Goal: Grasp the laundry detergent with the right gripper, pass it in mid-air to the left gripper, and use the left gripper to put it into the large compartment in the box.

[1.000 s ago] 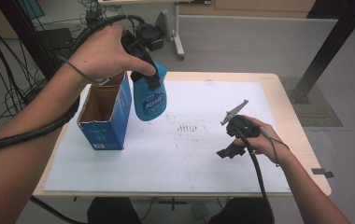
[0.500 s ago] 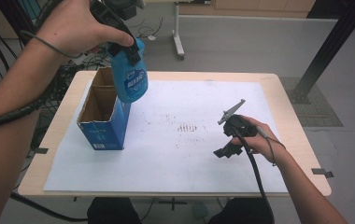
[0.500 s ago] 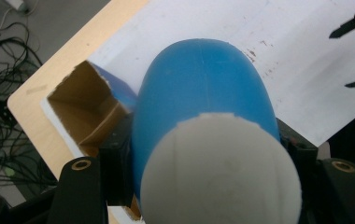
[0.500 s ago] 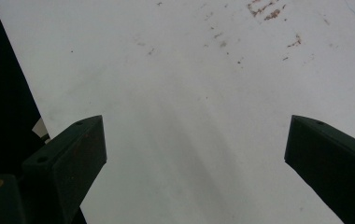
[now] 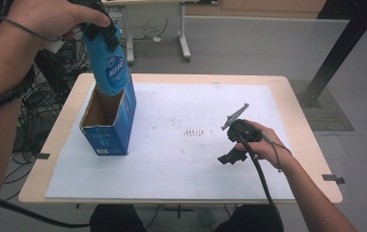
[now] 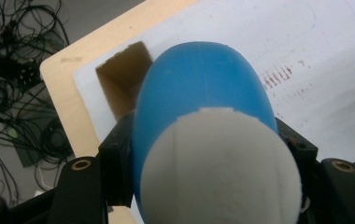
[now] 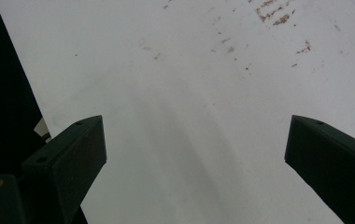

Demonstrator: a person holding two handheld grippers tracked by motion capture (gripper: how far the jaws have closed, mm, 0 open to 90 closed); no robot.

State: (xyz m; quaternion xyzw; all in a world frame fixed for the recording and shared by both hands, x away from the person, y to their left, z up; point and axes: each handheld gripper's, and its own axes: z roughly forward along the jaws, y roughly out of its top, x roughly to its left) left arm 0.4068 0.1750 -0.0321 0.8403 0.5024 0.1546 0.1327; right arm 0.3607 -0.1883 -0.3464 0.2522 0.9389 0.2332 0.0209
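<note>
Your left hand-held gripper [image 5: 105, 35] clamps the blue bottle [image 5: 110, 72] by its white-capped end, bottom aimed into the open box [image 5: 108, 126]; your right hand-held gripper [image 5: 234, 141] rests wide open, empty, on the worktop [image 5: 181, 159].

1. A sheet [image 5: 181, 159] lies flat on the table [image 5: 297, 96] and covers most of its top; the table's edge is bare all round it.
2. An open-topped box [image 5: 108, 130] stands upright on the sheet's left part, near the left edge.
3. A bottle [image 5: 108, 67] hangs above the box's far end, base down and just at the opening, held at its top in the left gripper [image 5: 99, 30].
4. The right gripper [image 5: 234, 140] rests on the sheet's right part, well apart from the box.
</note>
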